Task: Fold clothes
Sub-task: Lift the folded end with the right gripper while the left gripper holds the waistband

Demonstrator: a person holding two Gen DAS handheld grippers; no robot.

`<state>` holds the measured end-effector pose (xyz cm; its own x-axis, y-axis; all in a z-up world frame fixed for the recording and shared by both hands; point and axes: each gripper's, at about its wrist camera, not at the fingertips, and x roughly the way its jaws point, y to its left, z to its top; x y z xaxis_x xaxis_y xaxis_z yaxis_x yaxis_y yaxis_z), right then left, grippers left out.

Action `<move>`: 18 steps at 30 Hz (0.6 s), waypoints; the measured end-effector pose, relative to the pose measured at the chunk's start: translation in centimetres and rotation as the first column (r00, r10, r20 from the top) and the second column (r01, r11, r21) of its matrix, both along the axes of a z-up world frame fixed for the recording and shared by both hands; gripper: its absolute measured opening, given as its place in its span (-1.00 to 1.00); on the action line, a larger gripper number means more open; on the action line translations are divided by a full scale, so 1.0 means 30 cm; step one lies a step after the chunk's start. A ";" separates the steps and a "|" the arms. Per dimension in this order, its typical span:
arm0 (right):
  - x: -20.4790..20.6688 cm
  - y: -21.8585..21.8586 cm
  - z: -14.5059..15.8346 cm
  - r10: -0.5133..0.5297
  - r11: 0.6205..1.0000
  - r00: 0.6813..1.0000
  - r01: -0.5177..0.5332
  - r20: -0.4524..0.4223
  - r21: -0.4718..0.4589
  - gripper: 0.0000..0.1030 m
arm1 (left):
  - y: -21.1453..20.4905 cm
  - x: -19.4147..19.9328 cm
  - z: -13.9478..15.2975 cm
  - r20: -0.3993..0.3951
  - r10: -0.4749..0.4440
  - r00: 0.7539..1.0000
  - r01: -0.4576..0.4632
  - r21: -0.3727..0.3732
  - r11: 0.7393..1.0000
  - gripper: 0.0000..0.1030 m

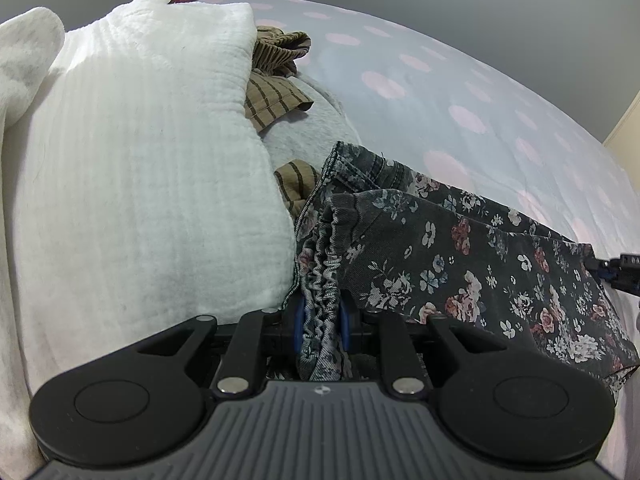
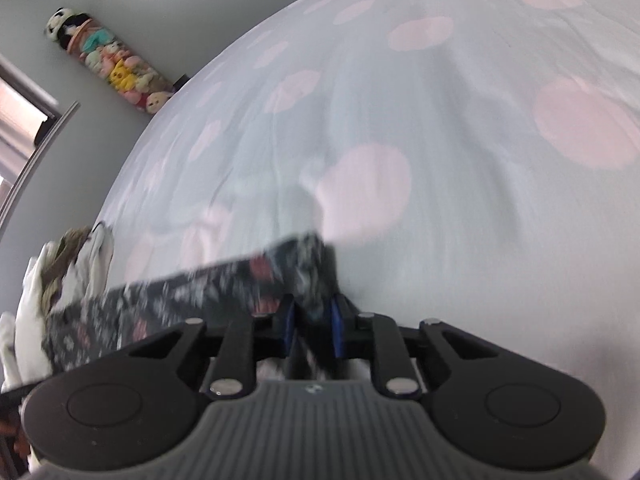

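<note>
A dark floral garment point(image 1: 460, 264) with a gathered elastic waistband is stretched between my two grippers above the bed. My left gripper point(image 1: 322, 324) is shut on the bunched waistband, its blue pads pressed on both sides of the cloth. My right gripper point(image 2: 312, 320) is shut on the garment's other end point(image 2: 192, 300), which trails off to the left in the blurred right wrist view. The right gripper's tip point(image 1: 618, 270) shows at the far right edge of the left wrist view, holding the cloth.
The bed has a pale blue sheet with pink dots point(image 1: 460, 92). A white textured garment point(image 1: 152, 168), a grey one point(image 1: 308, 128) and olive striped clothes point(image 1: 276, 92) are piled at the left. Plush toys point(image 2: 116, 68) hang on the grey wall.
</note>
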<state>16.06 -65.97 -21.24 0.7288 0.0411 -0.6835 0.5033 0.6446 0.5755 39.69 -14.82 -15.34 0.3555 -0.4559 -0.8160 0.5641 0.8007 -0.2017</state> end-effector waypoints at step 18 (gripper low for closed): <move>-0.200 0.086 -0.064 0.147 0.965 0.986 -0.160 0.076 0.207 -0.70 | -0.010 -0.004 -0.004 0.009 0.021 1.000 -0.021 0.014 1.000 -0.68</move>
